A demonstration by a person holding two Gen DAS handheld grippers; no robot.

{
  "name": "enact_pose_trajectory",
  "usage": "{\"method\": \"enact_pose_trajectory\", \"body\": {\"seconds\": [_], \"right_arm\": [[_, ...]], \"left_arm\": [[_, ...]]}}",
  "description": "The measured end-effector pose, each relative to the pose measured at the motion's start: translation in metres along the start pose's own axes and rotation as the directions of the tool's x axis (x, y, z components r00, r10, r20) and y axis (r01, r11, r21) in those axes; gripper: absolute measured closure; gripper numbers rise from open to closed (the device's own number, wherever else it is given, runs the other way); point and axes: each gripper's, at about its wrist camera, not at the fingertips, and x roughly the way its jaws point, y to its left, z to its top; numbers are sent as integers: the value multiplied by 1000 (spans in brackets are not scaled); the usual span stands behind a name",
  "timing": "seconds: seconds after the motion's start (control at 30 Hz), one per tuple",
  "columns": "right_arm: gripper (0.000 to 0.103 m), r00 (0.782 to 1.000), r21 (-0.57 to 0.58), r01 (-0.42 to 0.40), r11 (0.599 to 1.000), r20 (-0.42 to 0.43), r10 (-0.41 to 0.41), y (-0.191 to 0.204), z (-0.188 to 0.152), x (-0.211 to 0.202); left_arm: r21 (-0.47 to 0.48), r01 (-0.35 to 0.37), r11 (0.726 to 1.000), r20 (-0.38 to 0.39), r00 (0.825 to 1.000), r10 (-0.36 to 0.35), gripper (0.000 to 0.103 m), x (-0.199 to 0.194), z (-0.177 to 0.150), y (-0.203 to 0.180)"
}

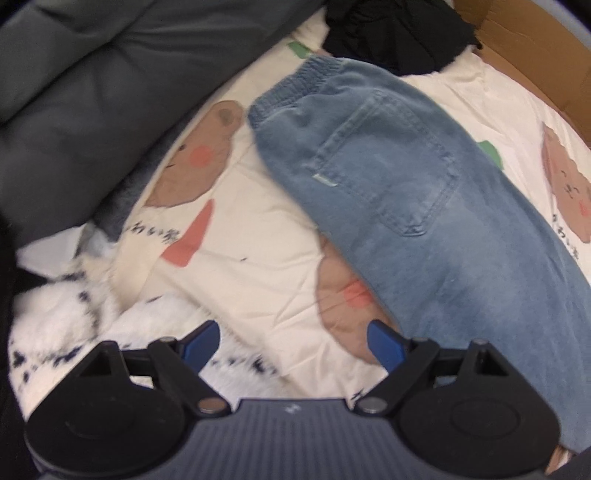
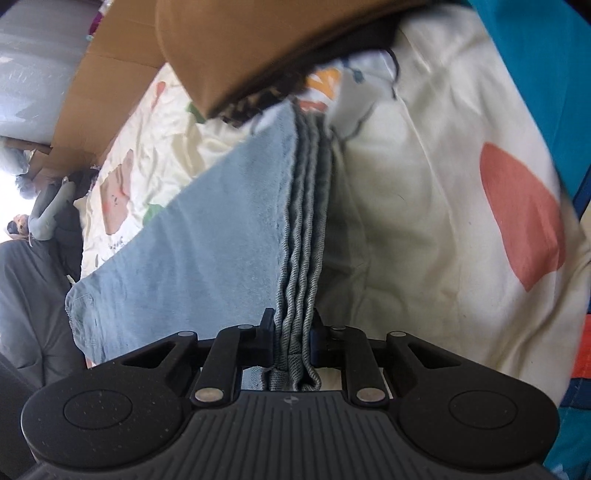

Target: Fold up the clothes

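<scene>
- The jeans lay on the bed sheet, ahead of my left fingers and off to their right, back pocket up and the elastic waistband at the far end.
- In the right wrist view I had the jeans' stacked edges running straight out from between the fingers, several layers pressed together, with the broad blue panel spreading to the left of them.
- My right gripper was clamped on that bundle of denim layers, the cloth filling the gap between the jaws.
- My left gripper was spread wide with nothing between its blue fingertips; it hung over the sheet, the right tip just beside the jeans' lower edge.
- A fluffy white blanket with dark speckles sat under and left of the left fingers.
- The sheet was cream with bear and carrot prints.
- A black garment lay beyond the waistband, far ahead of the left fingers.
- A cardboard box stood at the far right, and a grey cushion filled the far left.
- A brown garment hung ahead of the right fingers.
</scene>
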Motion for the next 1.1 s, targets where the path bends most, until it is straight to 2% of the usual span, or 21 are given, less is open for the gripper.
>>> {"method": "enact_pose_trajectory", "body": {"seconds": [0.27, 0.43, 0.53, 0.63, 0.8, 0.97, 1.1], "right_arm": [[88, 999, -63, -1, 998, 50, 4, 50, 6, -29], [88, 998, -82, 29, 996, 64, -24, 77, 6, -38], [88, 997, -76, 41, 996, 73, -36, 87, 7, -44], [89, 996, -112, 56, 992, 79, -47, 107, 8, -53], [89, 994, -150, 67, 987, 100, -52, 143, 11, -72], [89, 992, -174, 68, 982, 120, -47, 178, 14, -88], [89, 991, -209, 70, 975, 130, -43, 207, 15, -98]], "left_arm": [[137, 126, 983, 2, 992, -127, 20, 9, 26, -38], [207, 198, 958, -38, 980, -194, 35, 22, 25, -69], [239, 248, 939, -86, 968, -234, 39, 34, 19, -84], [276, 291, 916, -101, 957, -274, 39, 41, 15, -98], [315, 407, 857, -161, 913, -374, 42, 52, 12, -121], [339, 512, 789, -231, 859, -458, 53, 63, 6, -146], [373, 549, 748, -283, 835, -472, 59, 75, -4, -164]]}}
